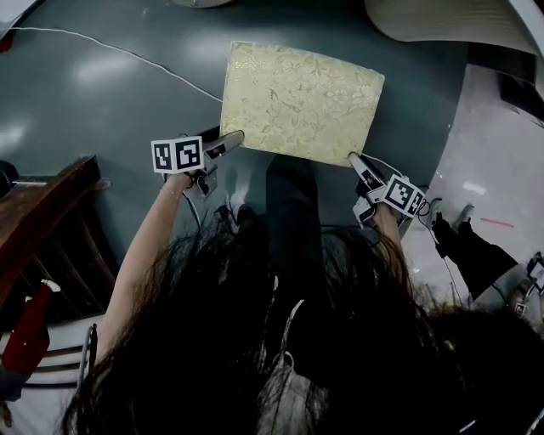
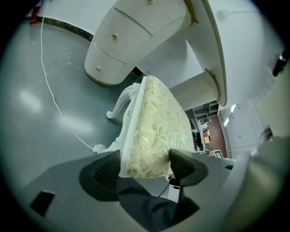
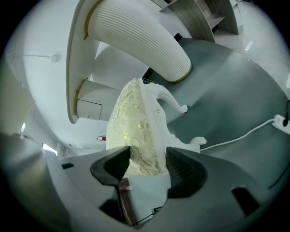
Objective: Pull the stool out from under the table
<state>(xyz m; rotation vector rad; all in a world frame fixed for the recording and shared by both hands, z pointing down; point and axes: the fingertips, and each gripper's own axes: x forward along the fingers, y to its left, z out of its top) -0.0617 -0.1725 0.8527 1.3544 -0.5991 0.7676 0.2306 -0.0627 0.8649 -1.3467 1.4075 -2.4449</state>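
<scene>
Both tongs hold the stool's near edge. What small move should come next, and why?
Probably pull the stool straight back a little, evenly: left tongs and right tongs each clamp a near corner, and its far end lies close to the white table.

A glossy grey-green floor (image 1: 102, 110) reflects soft patches of light. A thin white cable (image 1: 127, 54) trails across it, and dark wooden furniture (image 1: 42, 212) stands at the left edge.
</scene>
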